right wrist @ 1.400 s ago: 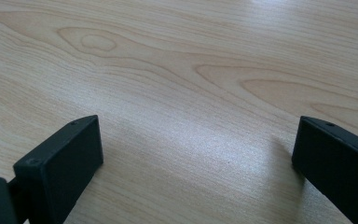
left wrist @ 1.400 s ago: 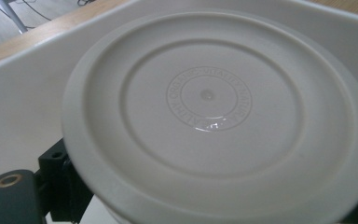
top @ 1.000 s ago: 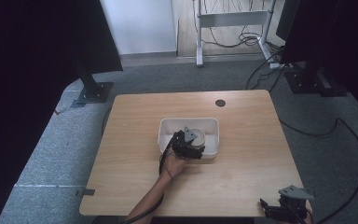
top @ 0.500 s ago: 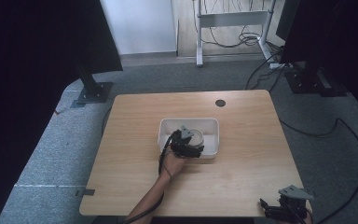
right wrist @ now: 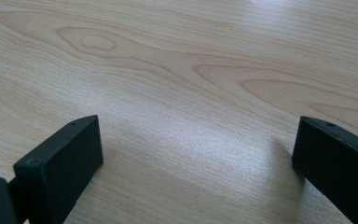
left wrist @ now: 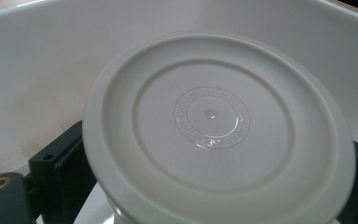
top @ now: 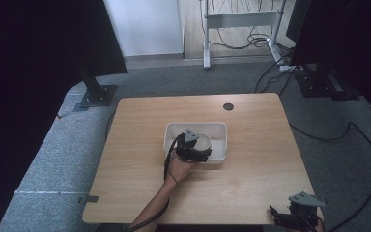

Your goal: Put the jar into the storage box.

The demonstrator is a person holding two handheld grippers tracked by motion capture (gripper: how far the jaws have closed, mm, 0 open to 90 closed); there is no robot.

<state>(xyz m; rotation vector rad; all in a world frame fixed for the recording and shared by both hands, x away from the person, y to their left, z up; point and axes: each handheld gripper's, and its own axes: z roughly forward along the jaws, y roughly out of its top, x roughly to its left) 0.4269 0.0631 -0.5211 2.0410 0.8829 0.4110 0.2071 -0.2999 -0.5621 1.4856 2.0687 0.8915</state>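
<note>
The white lidded jar [left wrist: 216, 130] is clamped between the left gripper's [top: 194, 151] fingers inside the white bin [top: 218, 129], presumably for lifting or placing, while the right gripper's [right wrist: 193, 163] fingers are spread, empty, over the desk [right wrist: 191, 70].

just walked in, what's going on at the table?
A person works two handheld grippers at a wooden table. The left gripper is at the white bin in the middle, its fingers on either side of a round white lidded container, apparently gripping it over the bin. The right gripper sits at the table's near right corner, open, with bare wood between its fingers.
</note>
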